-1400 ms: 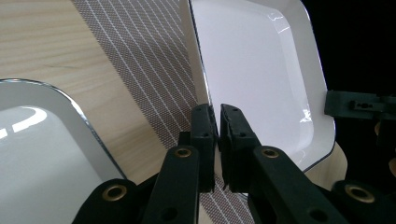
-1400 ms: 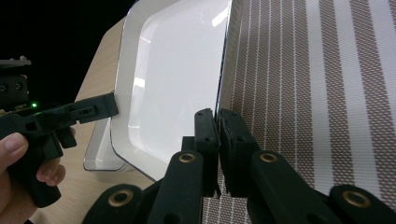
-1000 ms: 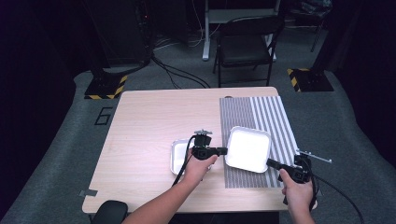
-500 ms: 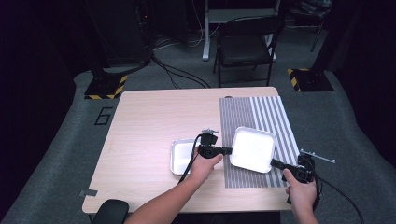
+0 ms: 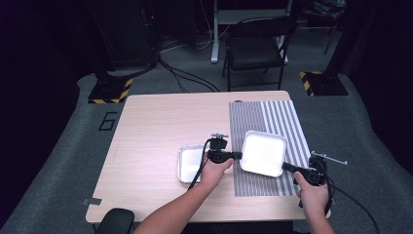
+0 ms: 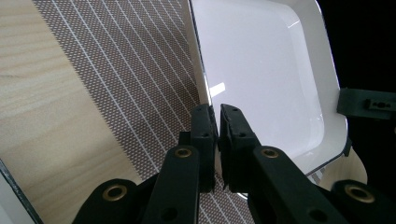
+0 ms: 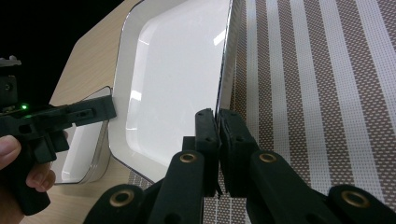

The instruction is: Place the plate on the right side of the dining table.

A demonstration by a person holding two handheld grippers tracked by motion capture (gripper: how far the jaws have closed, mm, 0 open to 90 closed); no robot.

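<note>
Left gripper point(image 5: 237, 155) is clamped on the left rim of the white square tray point(image 5: 263, 153); jaws nearly closed. Right gripper point(image 5: 288, 167) likewise pinches the opposite rim. The tray sits over the striped mat point(image 5: 272, 117) on the wooden table point(image 5: 160, 126). A 2nd smaller tray point(image 5: 189, 161) lies just beside, under the left hand point(image 5: 214, 170).
</note>
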